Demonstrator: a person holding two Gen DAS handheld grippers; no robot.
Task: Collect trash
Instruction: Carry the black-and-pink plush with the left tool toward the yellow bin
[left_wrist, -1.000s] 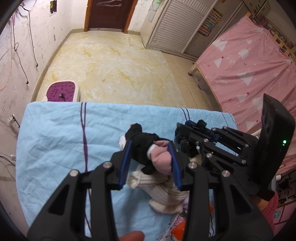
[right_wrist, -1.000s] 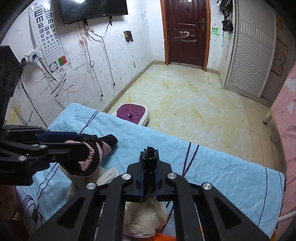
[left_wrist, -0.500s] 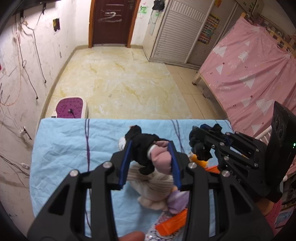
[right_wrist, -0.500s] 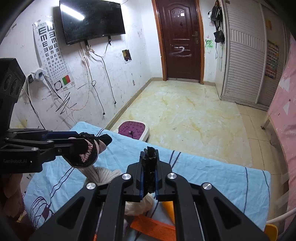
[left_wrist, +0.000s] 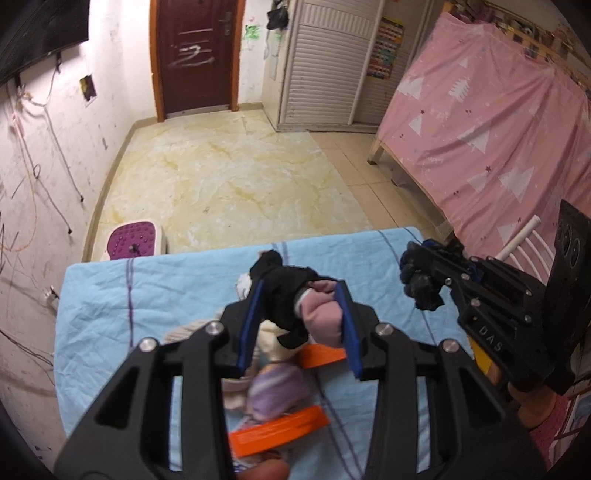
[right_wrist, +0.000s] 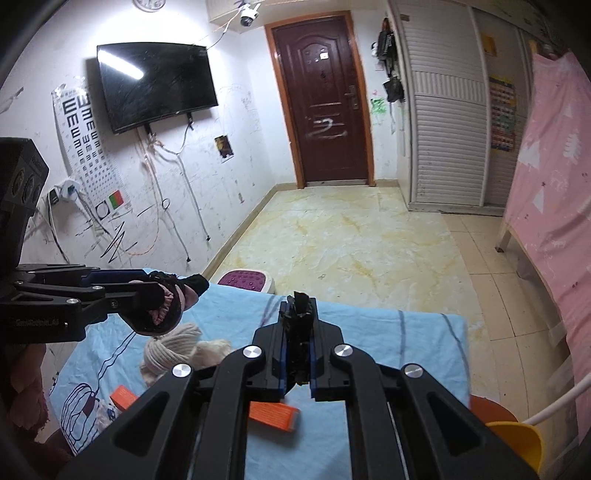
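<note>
My left gripper (left_wrist: 299, 295) is shut on a black and pink bundle of cloth (left_wrist: 295, 306), held above the light blue sheet (left_wrist: 147, 295). In the right wrist view the same bundle (right_wrist: 166, 299) hangs at the left in the left gripper (right_wrist: 162, 299). My right gripper (right_wrist: 297, 332) is shut on a small black crumpled scrap (right_wrist: 299, 325); the left wrist view shows that scrap (left_wrist: 421, 284) at the right, in the right gripper (left_wrist: 417, 273). Cream knitted cloth (right_wrist: 173, 350), a purple striped piece (left_wrist: 273, 387) and orange strips (right_wrist: 273, 411) lie on the sheet below.
Beyond the sheet's far edge lies a yellow marbled floor (left_wrist: 229, 177) with a purple and white footstool (left_wrist: 135, 245). A pink-covered bed (left_wrist: 498, 140) stands at the right. A yellow bin rim (right_wrist: 517, 443) shows at lower right, a white wall with cables (right_wrist: 166, 192) at left.
Both grippers have risen and drawn back from the sheet with their loads still held. More of the room, orange strips and purple piece have come into view.
</note>
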